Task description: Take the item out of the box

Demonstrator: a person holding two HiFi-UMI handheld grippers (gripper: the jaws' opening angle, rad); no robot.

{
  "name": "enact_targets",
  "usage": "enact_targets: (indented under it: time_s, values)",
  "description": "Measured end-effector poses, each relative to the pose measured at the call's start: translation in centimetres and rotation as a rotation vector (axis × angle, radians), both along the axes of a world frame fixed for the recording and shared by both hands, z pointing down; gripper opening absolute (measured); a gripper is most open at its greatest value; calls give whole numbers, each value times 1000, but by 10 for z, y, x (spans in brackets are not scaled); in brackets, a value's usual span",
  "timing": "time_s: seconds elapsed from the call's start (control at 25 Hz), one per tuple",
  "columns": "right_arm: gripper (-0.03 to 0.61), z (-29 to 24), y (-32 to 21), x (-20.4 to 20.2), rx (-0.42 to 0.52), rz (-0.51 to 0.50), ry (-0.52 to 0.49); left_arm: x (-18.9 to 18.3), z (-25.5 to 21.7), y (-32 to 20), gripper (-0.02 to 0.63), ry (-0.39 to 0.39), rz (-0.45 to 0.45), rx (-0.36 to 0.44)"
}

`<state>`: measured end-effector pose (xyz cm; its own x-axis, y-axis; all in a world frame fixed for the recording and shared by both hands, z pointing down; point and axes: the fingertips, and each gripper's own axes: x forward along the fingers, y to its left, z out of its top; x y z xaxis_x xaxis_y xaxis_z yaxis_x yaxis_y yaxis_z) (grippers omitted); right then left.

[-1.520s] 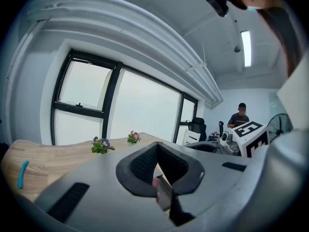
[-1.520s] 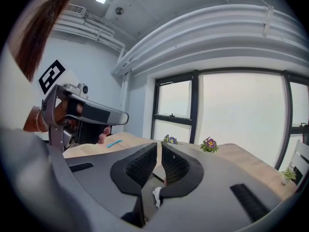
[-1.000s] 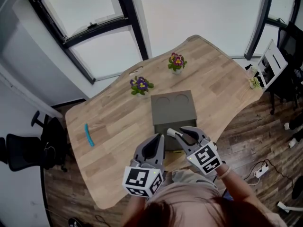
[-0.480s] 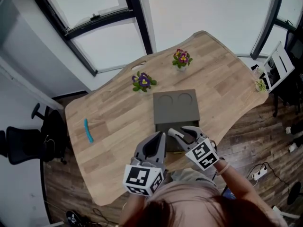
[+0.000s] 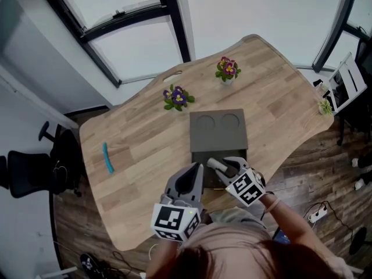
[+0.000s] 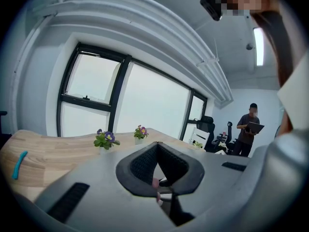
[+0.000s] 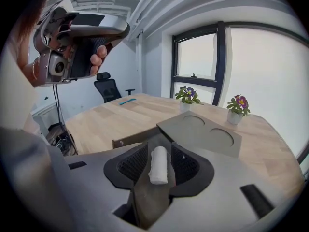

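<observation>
A flat grey box (image 5: pixel 218 129) lies on the wooden table, its drawer (image 5: pixel 202 158) pulled out towards me. My right gripper (image 5: pixel 220 167) hangs over the drawer with a small white roll (image 7: pixel 158 164) between its jaws. The jaws are opening, and the pads stand just off the roll's sides. The roll also shows as a pale tip (image 5: pixel 213 164) in the head view. My left gripper (image 5: pixel 196 170) is shut and empty, raised left of the drawer. In the right gripper view the left gripper (image 7: pixel 77 37) shows high up in a hand.
Two potted flowers (image 5: pixel 176 97) (image 5: pixel 228 70) stand behind the box. A teal item (image 5: pixel 107 158) lies at the table's left. An office chair (image 5: pixel 35 176) stands off the left edge. A person (image 6: pixel 251 129) with a laptop stands across the room.
The right gripper's jaws have spread a little around the white roll. Both grippers have stayed almost in place over the drawer; only the head view has drifted slightly.
</observation>
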<state>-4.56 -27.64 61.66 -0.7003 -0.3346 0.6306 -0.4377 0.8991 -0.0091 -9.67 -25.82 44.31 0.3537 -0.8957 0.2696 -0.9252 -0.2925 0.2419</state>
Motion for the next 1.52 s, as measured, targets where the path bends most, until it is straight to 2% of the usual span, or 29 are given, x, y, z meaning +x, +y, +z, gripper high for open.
enact_targets:
  time_s: [0.8,1.08,1.52]
  values:
    - [153,72,6,3,-182,-79,182,-3,24,-14,-6,12,-32,-60]
    - [153,85,4,-1,-186,-70,236,-7,27,-12,-8,11,-40,-78]
    - [127,86,3,-3,-216,-7,217,-22,25,-7,-6,12,-24,-71]
